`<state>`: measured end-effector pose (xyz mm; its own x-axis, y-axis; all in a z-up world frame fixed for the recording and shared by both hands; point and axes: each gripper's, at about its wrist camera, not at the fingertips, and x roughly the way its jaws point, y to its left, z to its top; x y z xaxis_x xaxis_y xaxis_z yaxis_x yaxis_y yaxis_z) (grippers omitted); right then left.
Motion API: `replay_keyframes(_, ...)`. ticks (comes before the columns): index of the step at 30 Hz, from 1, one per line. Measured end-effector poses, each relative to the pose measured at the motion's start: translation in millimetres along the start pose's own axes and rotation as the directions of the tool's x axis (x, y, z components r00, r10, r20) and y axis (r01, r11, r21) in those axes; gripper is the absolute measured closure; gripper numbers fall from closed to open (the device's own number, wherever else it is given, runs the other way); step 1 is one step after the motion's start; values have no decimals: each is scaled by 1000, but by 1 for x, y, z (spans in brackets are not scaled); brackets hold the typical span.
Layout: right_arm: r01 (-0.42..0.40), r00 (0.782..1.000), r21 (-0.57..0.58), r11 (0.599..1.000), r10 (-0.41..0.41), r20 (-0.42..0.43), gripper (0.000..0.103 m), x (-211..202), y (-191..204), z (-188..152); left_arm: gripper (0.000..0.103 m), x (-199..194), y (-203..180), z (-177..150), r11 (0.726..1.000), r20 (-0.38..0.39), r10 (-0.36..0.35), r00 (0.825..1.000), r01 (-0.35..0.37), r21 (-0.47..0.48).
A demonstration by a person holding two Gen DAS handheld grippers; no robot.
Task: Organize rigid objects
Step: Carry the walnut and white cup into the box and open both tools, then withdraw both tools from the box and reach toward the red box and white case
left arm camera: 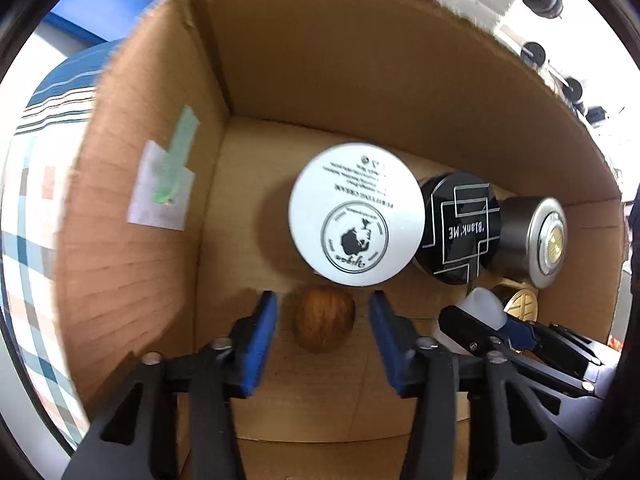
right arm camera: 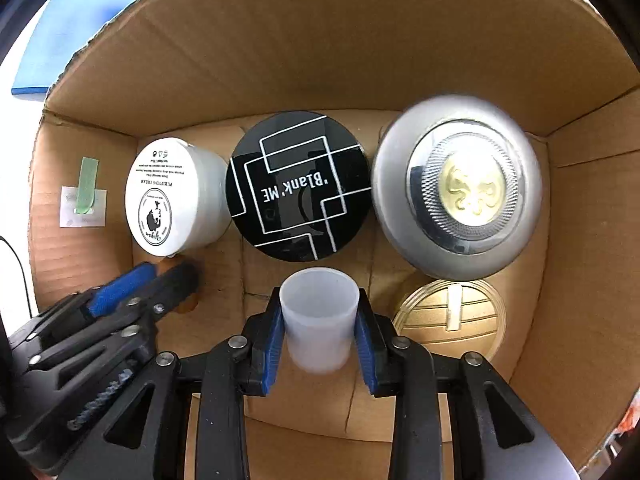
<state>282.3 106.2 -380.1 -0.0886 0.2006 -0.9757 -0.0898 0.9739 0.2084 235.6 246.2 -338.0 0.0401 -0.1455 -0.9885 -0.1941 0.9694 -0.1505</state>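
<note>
Deep inside a cardboard box (left arm camera: 360, 60), the left wrist view shows the left gripper (left arm camera: 323, 312) with jaws released, straddling a walnut (left arm camera: 325, 320) that lies on the box floor just below a white cream jar (left arm camera: 356, 214). Lifting carelessly could nudge the nut into a roll or clip that jar.

From the right wrist view, the right gripper (right arm camera: 319, 320) has its jaws clenched on a translucent cup (right arm camera: 319, 312), hemmed in by a black lid (right arm camera: 298, 186), silver jar (right arm camera: 458, 196) and gold cap (right arm camera: 450, 316); a tilted release could topple it. Only this view shows the whole cup; the walnut hides behind the other gripper.
</note>
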Motion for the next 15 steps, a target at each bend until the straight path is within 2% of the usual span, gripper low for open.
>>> replay_keyframes(2,6,1000,3,1000,-6,4,60,-4,-3,-1,46,-6,5,-2,1000,3,-5,1000,5,-10)
replay_keyframes(6,15,1000,-7,1000,-15,24,45,-20,-14,-9,44,-23,5,-14,1000,18,-12,1000,13,-10)
replay_keyframes(7,18,999,-2,1000,-18,30,40,-25,-16,-13,39,-30,3,-17,1000,29,-10,1000,10,-2)
replay_keyframes(8,11,999,-1,1000,-11,38,39,-31,-19,-17,30,-38,1,-21,1000,44,-3,999,3,6)
replay_keyframes(11,30,998,-15,999,-29,62,35,-46,-25,-28,20,-61,-3,-34,1000,88,8,996,-10,18)
replay_keyframes(15,54,995,-38,998,-50,89,26,-68,-30,-46,15,-84,-7,-57,1000,122,14,992,-18,26)
